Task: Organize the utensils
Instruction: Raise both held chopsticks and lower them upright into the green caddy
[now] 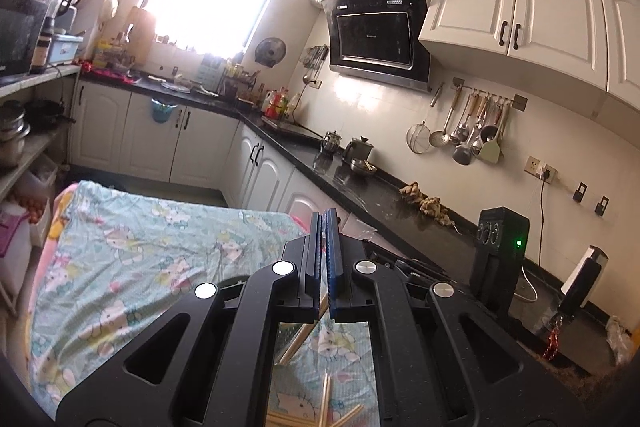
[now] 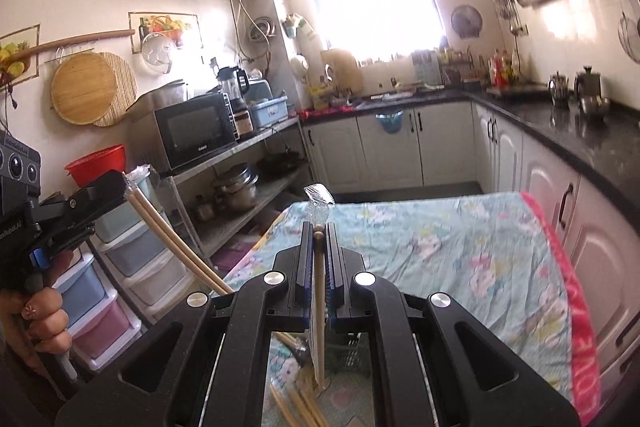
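My right gripper (image 2: 319,227) is shut on a wooden chopstick (image 2: 319,307) in a clear plastic wrapper (image 2: 318,201). The chopstick stands upright between the blue pads. My left gripper (image 1: 322,217) is shut too. From the right wrist view, the left gripper (image 2: 122,187) is at the far left in a person's hand (image 2: 44,319), clamped on a wrapped pair of wooden chopsticks (image 2: 172,239) that slant down to the right. A piece of that pair's chopstick (image 1: 302,333) shows under the left fingers. Both grippers hang above the table's cartoon-print cloth (image 2: 440,251).
Several loose chopsticks (image 1: 326,399) lie on the cloth (image 1: 140,247) below the grippers, beside a dark slotted basket (image 2: 348,351). A black counter (image 1: 400,211) runs along the right. Plastic drawers (image 2: 132,267) and a metal shelf with a microwave (image 2: 196,131) stand to the left.
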Tool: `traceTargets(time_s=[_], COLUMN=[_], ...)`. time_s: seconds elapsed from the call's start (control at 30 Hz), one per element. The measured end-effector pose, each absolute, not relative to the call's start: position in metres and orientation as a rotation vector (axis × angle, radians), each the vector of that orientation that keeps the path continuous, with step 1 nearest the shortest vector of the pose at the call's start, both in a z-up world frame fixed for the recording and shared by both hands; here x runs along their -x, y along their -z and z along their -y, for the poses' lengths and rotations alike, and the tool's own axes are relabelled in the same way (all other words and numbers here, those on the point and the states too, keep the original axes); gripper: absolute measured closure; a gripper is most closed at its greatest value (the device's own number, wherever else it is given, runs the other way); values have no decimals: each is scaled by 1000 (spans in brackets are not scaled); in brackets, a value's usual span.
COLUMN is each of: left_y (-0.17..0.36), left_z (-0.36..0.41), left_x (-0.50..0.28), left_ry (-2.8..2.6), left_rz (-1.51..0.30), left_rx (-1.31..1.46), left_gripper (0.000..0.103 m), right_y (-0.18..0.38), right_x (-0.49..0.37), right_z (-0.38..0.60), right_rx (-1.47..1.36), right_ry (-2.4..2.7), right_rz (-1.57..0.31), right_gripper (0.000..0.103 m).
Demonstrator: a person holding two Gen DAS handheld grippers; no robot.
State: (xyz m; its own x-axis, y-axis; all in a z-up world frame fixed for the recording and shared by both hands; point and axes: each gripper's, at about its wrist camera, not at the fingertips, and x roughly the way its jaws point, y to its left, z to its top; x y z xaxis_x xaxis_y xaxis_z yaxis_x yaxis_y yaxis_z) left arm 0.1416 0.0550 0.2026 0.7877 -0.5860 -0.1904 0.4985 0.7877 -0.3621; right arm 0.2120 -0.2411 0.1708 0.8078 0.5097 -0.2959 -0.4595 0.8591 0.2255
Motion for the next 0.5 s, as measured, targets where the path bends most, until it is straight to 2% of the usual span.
traceTargets(time_s=[0.5], left_y=[-222], left_z=[-60], left_x=[-177], left_ry=[497], left_rz=[-275], left_rx=[267], left_gripper=[102], right_y=[-202], right_x=[-232], right_z=[226], right_rx=[-86], right_ry=[-488], right_rz=[-251], right_gripper=[97])
